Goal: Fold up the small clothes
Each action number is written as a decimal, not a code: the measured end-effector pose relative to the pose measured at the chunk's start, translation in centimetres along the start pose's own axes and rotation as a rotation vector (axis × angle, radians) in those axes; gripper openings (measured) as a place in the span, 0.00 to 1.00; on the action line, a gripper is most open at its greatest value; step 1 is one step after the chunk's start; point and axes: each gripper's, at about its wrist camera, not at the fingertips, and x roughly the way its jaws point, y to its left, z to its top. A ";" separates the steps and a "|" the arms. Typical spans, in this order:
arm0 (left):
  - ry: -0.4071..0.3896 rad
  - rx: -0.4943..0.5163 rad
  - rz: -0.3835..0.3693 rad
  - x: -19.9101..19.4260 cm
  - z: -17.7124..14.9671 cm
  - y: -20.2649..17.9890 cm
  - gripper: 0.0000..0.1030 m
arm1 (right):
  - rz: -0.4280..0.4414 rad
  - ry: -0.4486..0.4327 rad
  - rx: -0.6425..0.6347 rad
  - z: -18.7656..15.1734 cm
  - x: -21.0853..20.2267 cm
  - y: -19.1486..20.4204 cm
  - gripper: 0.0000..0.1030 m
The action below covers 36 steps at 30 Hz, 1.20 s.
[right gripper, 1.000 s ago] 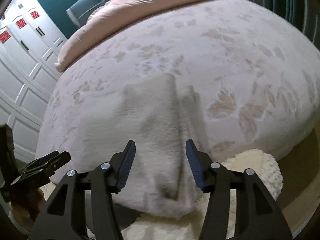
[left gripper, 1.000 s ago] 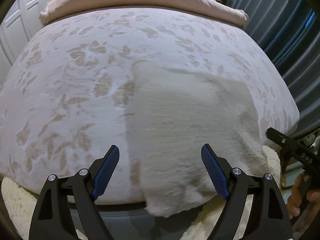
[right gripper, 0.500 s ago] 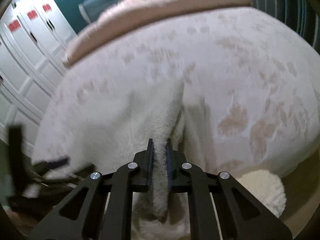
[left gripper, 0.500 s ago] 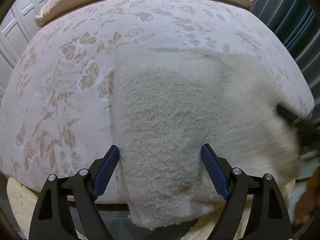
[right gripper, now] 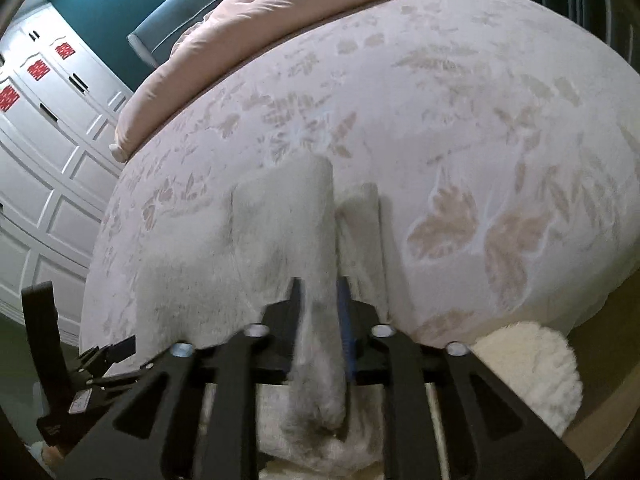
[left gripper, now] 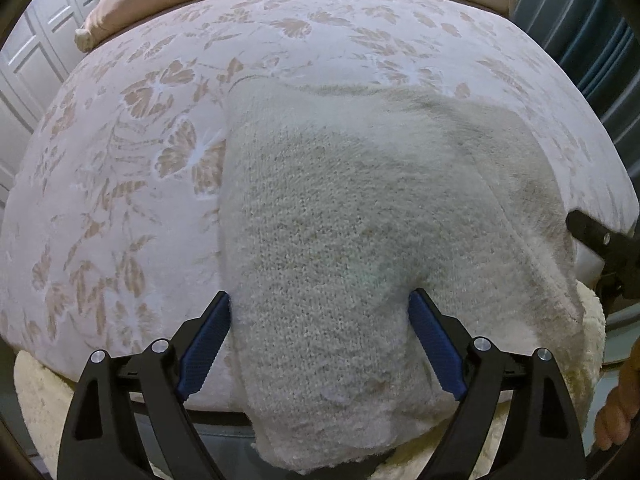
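Gripping the knit (left gripper: 340, 232) at its right edge, ready to fold.
Your right gripper (right gripper: 320, 308) is pinched on a ridge of the knit at the near edge of the bed (left gripper: 120, 160); your left gripper (left gripper: 320, 340) stands wide apart, straddling the near hem and holding nothing. Next, I'd judge, clamp the left, then carry both edges over evenly. The floral cover is soft; a pink quilt (right gripper: 280, 20) lies far, white cupboards (right gripper: 48, 152) left.

The cream knitted garment (left gripper: 340, 240) looks fuzzy and loosely woven. The pale bedspread with tan leaf print (left gripper: 120, 200) is smooth matt cloth. Blue ribbed pads (left gripper: 436, 344) line matt black plastic fingers.
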 end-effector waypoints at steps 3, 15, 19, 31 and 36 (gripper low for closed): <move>-0.003 0.001 0.007 0.1 0.0 -0.1 0.85 | 0.031 -0.022 0.030 1.3 0.8 -0.3 0.50; -0.067 0.001 -0.023 -1.8 0.4 -0.1 0.84 | 0.077 -0.116 -0.108 6.2 1.3 2.6 0.08; -0.040 0.022 0.009 -0.5 0.3 -0.9 0.84 | 0.007 0.075 -0.030 4.1 7.4 -0.9 0.11; -0.044 0.028 0.029 0.1 0.3 -0.8 0.86 | -0.032 0.077 -0.081 -3.5 -0.6 0.9 0.46; -0.040 0.022 0.025 -0.1 0.3 -0.8 0.87 | -0.031 0.078 -0.096 -4.8 -0.1 0.8 0.14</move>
